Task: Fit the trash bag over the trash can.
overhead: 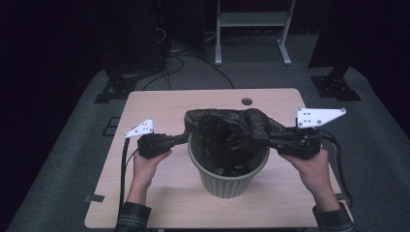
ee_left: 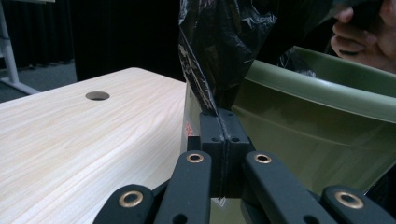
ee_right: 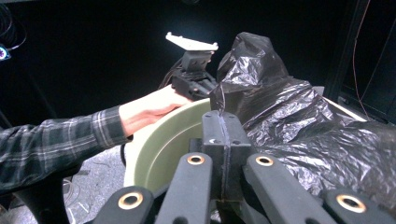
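Note:
A green ribbed bin (overhead: 227,181) stands near the middle of the light wooden table (overhead: 159,106). A black plastic bag (overhead: 227,126) lies bunched over its mouth and hangs partly inside. My left gripper (overhead: 185,138) is at the bin's left rim, shut on the bag's edge; in the left gripper view the jaws (ee_left: 224,133) pinch the black film (ee_left: 219,51) just outside the green wall (ee_left: 322,135). My right gripper (overhead: 263,137) is at the right rim, also shut on the bag (ee_right: 299,126), with the bin's rim (ee_right: 173,140) to its left.
A round cable hole (overhead: 247,101) sits in the table's far edge. A white frame (overhead: 251,29) and dark stands (overhead: 116,87) are on the floor beyond. Bare tabletop lies left and in front of the bin.

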The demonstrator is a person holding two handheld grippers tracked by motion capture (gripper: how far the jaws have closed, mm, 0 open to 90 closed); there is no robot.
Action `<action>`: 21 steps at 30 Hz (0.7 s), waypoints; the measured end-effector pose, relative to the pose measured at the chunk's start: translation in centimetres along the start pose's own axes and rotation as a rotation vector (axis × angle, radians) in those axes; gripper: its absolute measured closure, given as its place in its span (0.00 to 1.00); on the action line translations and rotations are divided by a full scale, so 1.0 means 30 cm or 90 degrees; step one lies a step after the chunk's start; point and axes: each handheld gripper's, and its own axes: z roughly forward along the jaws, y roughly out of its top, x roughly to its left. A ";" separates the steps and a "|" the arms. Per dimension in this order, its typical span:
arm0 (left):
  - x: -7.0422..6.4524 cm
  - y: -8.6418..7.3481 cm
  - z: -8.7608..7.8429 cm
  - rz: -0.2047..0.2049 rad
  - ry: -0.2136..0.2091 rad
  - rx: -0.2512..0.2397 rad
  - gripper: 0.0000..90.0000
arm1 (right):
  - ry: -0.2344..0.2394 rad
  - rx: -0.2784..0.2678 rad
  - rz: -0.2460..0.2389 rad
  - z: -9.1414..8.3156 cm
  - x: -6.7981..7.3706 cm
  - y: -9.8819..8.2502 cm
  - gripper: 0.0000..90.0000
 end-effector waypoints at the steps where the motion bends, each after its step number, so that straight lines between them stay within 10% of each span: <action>1: 0.000 0.000 0.000 0.000 0.000 0.000 1.00 | 0.006 -0.005 0.000 -0.003 0.009 -0.006 1.00; 21: -0.038 0.006 -0.087 0.006 0.005 -0.039 1.00 | 0.093 0.084 0.035 -0.028 0.136 -0.294 1.00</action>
